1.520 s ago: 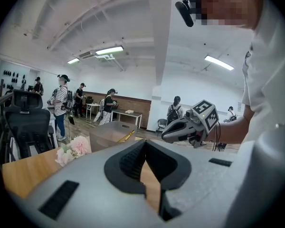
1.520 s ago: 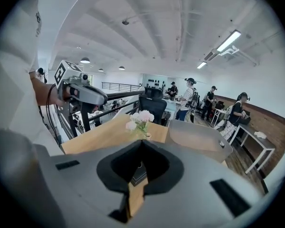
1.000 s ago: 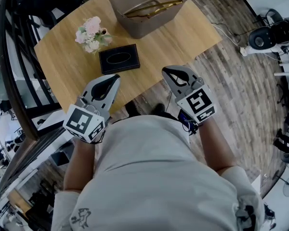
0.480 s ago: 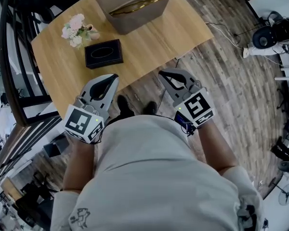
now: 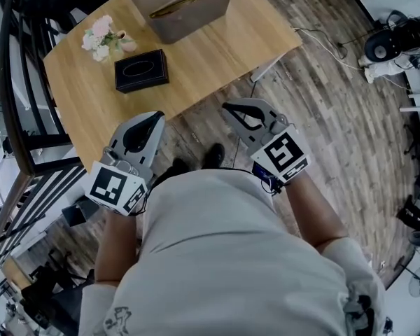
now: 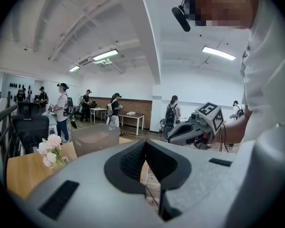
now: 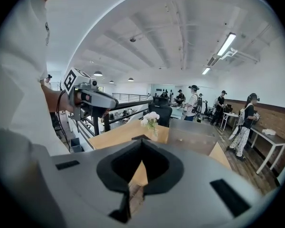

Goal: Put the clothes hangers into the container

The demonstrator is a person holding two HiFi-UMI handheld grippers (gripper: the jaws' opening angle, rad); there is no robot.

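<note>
The left gripper (image 5: pixel 155 117) and right gripper (image 5: pixel 229 106) hover empty, jaws closed, off the table (image 5: pixel 217 47), hangers (image 5: pixel 189 1) inside the container (image 5: pixel 189 25).

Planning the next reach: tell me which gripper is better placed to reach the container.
Right, narrowly. Only bare table lies between the right gripper and the container; the black box sits almost in the way of the left gripper. Both are shut and empty.

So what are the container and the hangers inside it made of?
Container: probably plastic, matte grey-brown, with smooth moulded walls. Hangers: likely metal, thin with a shiny gold gleam, though they could be coated.
</note>
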